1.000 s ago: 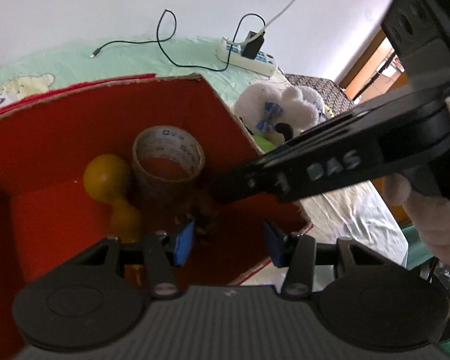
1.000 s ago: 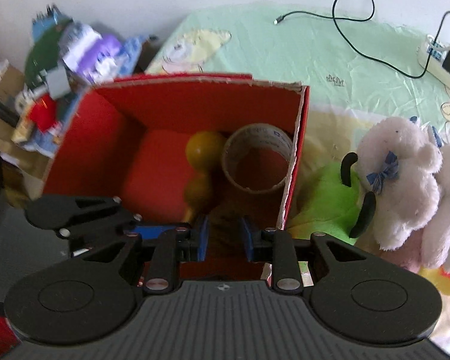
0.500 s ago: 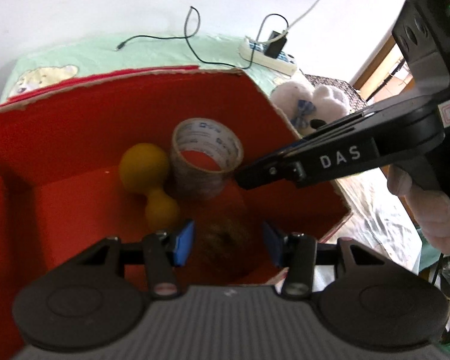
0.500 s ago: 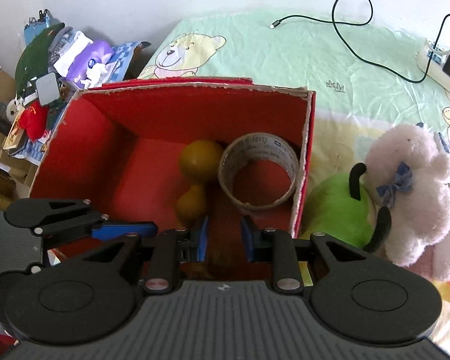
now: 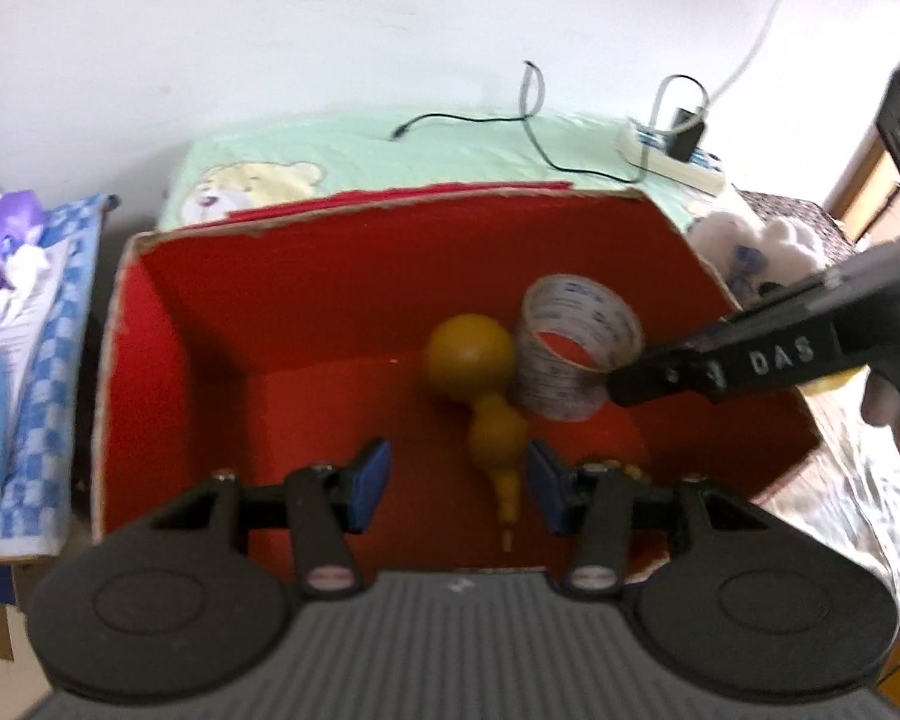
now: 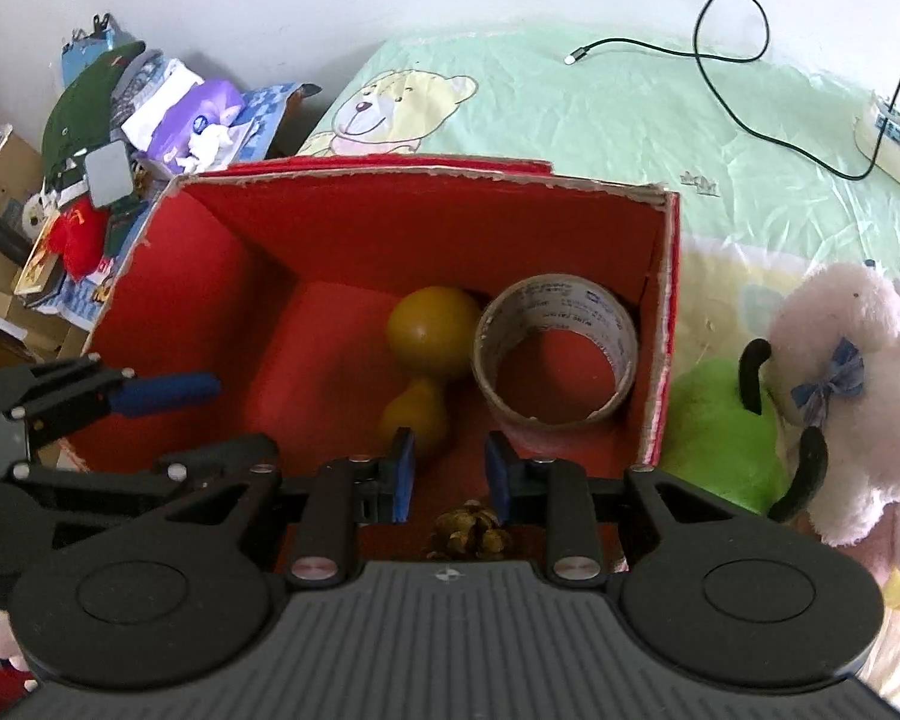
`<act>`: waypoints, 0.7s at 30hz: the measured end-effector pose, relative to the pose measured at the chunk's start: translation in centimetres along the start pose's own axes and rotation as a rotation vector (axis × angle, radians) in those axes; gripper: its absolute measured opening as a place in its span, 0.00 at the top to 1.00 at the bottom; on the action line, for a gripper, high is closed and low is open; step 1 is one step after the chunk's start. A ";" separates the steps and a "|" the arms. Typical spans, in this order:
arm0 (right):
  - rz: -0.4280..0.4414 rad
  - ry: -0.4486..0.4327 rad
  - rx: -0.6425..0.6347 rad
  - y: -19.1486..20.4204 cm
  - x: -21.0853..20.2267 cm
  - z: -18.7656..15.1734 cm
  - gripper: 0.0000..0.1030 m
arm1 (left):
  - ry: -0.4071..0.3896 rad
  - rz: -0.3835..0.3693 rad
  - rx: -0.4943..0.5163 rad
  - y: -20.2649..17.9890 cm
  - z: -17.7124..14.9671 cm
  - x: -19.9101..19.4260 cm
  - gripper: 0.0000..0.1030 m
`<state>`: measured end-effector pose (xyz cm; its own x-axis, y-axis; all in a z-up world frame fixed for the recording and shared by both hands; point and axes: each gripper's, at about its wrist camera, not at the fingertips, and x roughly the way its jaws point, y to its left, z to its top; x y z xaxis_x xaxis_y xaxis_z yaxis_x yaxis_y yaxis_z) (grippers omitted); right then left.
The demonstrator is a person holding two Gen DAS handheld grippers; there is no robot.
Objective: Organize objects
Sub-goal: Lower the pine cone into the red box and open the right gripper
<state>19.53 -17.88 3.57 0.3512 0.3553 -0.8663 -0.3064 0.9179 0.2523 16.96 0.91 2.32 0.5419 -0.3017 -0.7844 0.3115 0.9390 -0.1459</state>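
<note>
Right wrist view alone shows a brown pine cone on the floor of the red cardboard box, just below the right gripper, whose jaws are opening with nothing between them. Its near part is cut off by the gripper body. Beyond lie a yellow gourd and a roll of tape. Left wrist view is blurred; the left gripper stands open over the gourd's stem. A white plush sheep and green plush toy sit outside the box.

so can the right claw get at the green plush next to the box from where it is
Probably yes. The right claw, empty and opening, hovers over the red box; the green plush lies outside its right wall, top uncovered. The white plush presses against its far side, so lift over the wall.
</note>
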 end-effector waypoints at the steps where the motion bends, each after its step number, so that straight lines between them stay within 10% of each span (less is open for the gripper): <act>1: 0.006 -0.002 -0.011 0.3 0.0 0.0 0.72 | -0.004 0.013 -0.007 0.1 0.0 -0.2 0.49; 21: -0.072 -0.072 -0.064 1.8 -0.3 -2.8 0.70 | 0.019 0.218 -0.041 -2.0 -0.2 -0.7 0.41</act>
<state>16.41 -16.82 3.09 0.4365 0.3031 -0.8471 -0.3335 0.9290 0.1605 15.82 -0.68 3.07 0.5777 -0.0881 -0.8115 0.1564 0.9877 0.0041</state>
